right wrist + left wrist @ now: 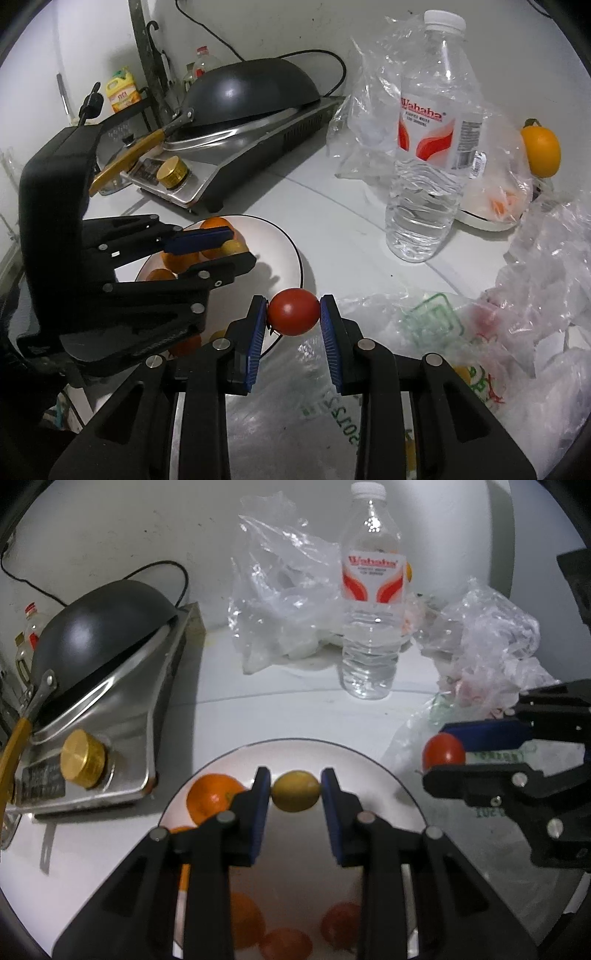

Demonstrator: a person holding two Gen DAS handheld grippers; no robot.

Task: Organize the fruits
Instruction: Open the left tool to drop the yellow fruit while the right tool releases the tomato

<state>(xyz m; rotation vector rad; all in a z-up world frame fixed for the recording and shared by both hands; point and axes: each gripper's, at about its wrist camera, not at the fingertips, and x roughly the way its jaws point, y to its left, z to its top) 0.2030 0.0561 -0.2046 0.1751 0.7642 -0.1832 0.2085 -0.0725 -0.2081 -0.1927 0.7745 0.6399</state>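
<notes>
My left gripper (295, 792) is shut on a small yellow fruit (295, 791) and holds it over a white plate (369, 762). An orange (210, 797) lies on the plate's left side. My right gripper (293, 312) is shut on a small red tomato (293, 311) just off the plate's right edge (291, 251). The right gripper also shows in the left wrist view (448, 753), holding the tomato (443, 751). The left gripper shows in the right wrist view (231, 247), over several oranges (218, 225) on the plate.
A water bottle (371, 602) stands behind the plate. Crumpled plastic bags (280, 590) lie behind and to the right (535, 273). A gas stove (110, 716) with an upturned black wok (99, 627) is at the left. An orange fruit (541, 151) sits far right.
</notes>
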